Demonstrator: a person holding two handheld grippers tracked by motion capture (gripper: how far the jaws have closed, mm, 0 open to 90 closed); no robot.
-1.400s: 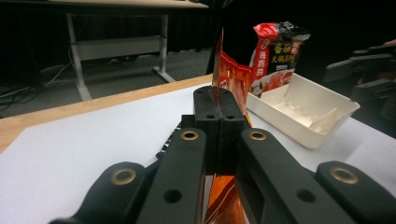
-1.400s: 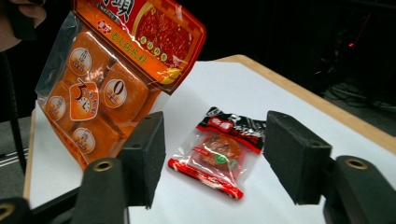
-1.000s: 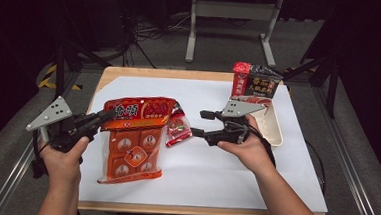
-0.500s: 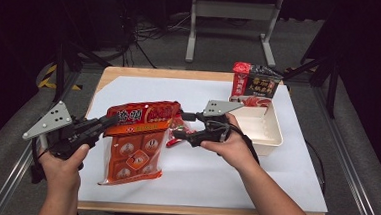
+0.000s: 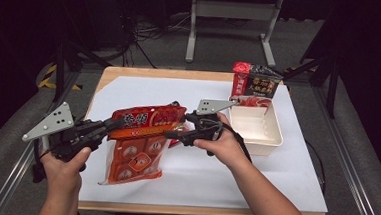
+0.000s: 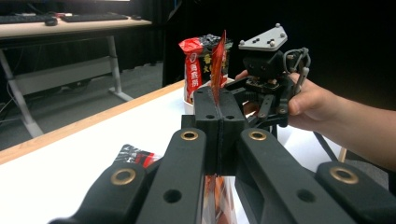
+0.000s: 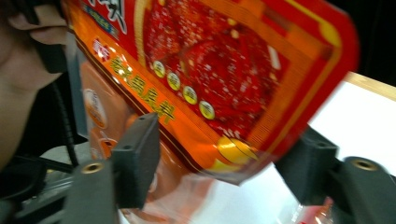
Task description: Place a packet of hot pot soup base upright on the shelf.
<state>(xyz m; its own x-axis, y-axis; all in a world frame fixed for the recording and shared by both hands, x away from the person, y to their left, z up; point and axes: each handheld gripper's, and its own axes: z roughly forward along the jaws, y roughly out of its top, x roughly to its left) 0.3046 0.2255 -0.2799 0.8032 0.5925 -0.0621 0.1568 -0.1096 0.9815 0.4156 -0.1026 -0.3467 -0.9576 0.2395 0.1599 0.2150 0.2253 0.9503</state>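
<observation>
Two grippers on one thing: we hold a large orange-red plastic seasoning pouch [image 5: 141, 134] lifted above the table, its lower end hanging down toward the white sheet [image 5: 214, 184]. The left gripper [image 5: 108, 125] has its jaws pressed together on the pouch's top edge; in the left gripper view the thin film stands up from the seam between the black pads. The right gripper [image 7: 224, 163] has its jaws spread either side of the pouch's far top corner; they have just been closing, with the film between them but the pads not yet touching it.

Risks, as we judge them: the film is slick and floppy, so the corner could fold away and the right jaws close on nothing; pulling hard against the single left pinch could slip the pouch free or tear it unevenly.

Surface: white sheet over a pale wooden tabletop [image 5: 165, 75]. A white rectangular tray [image 5: 257, 134] sits right of centre, with a dark red-capped packet [image 5: 254, 84] standing just behind it. The room beyond is dark, with a grey metal stand [image 5: 231, 25] and floor cables.
</observation>
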